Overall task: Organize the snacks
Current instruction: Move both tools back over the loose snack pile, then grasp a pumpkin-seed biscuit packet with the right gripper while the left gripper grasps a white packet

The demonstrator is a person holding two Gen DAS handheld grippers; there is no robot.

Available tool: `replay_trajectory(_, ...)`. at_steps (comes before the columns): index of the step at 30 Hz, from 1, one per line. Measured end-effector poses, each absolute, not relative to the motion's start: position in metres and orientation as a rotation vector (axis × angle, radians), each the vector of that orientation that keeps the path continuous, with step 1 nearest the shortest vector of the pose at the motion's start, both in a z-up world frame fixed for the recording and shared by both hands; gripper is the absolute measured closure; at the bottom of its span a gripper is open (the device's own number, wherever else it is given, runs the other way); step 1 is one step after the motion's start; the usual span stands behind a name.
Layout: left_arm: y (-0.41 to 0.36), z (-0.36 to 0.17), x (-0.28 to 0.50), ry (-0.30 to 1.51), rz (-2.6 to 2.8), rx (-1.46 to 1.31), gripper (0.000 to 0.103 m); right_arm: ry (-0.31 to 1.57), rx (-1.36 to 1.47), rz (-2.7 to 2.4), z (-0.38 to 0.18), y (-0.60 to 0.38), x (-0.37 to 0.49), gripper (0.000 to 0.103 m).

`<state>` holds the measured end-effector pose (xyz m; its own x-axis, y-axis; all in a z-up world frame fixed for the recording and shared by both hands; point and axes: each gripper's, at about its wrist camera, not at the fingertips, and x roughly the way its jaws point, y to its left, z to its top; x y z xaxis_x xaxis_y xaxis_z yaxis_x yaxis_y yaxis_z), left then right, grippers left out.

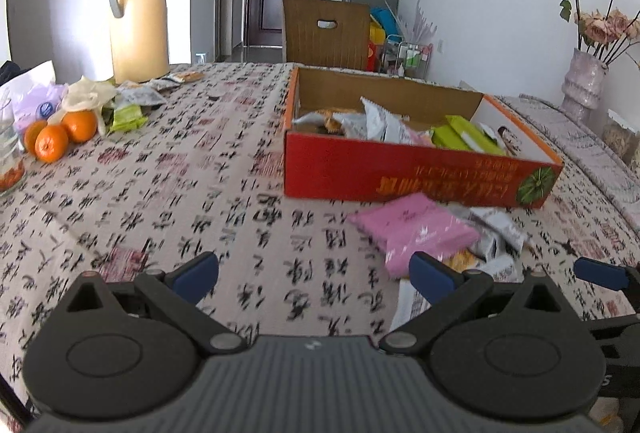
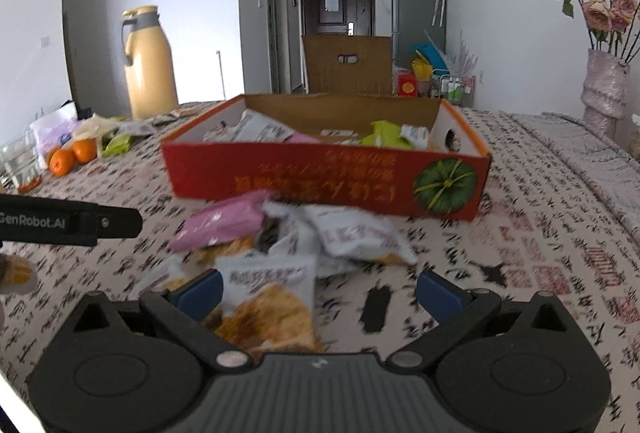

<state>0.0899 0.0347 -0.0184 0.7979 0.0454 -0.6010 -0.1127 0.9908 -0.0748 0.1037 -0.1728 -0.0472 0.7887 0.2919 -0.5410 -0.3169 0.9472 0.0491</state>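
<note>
A red cardboard box [image 1: 400, 173] [image 2: 320, 181] stands on the patterned tablecloth and holds white, green and orange snack packets [image 1: 384, 125]. In front of it lies a loose heap: a pink packet [image 1: 416, 229] [image 2: 224, 221] and several white ones [image 2: 352, 233]. My left gripper [image 1: 314, 273] is open over bare cloth, left of the heap. My right gripper [image 2: 318, 289] is open, and a white packet with an orange picture [image 2: 268, 297] lies between its fingers near the left finger [image 2: 200, 291]. The left gripper's body [image 2: 68, 221] shows at the left edge of the right wrist view.
A yellow thermos jug [image 1: 138, 17] stands at the far left of the table beside three oranges [image 1: 60, 137], more snack packets [image 1: 128, 109] and a glass [image 1: 8, 149]. A vase of dried roses [image 1: 582, 85] is at the right. A chair back [image 1: 326, 33] rises behind the box.
</note>
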Motion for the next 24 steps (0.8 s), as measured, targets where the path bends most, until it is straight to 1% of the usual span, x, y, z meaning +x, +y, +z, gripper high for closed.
replay_trajectory(6, 0.039, -0.023, 0.077, 0.644, 0.072, -0.118, 0.000, 0.602, -0.043, 0.318, -0.059, -0.162, 0.098, 0.000)
replay_trajectory(7, 0.039, -0.023, 0.075, 0.644, 0.070, -0.118, 0.000, 0.600, -0.038, 0.312, -0.060, -0.161, 0.098, 0.001)
replay_trajectory(8, 0.039, -0.024, 0.073, 0.644, 0.069, -0.117, 0.000, 0.601, -0.038, 0.311, -0.061, -0.160, 0.099, 0.004)
replay_trajectory(10, 0.038, -0.025, 0.070, 0.645, 0.064, -0.120, 0.000, 0.606, -0.037, 0.312, -0.064, -0.159, 0.100, 0.016)
replay_trajectory(12, 0.038, -0.025, 0.068, 0.646, 0.063, -0.123, 0.000, 0.618, -0.023, 0.325, -0.066, -0.159, 0.101, 0.038)
replay_trajectory(14, 0.038, -0.026, 0.067, 0.647, 0.062, -0.125, 0.000, 0.619, -0.021, 0.333, -0.068, -0.160, 0.099, 0.050)
replay_trajectory(24, 0.031, -0.024, 0.059, 0.643, 0.049, -0.119, 0.000, 0.562, 0.003, 0.340, -0.057, -0.168, 0.082, 0.053)
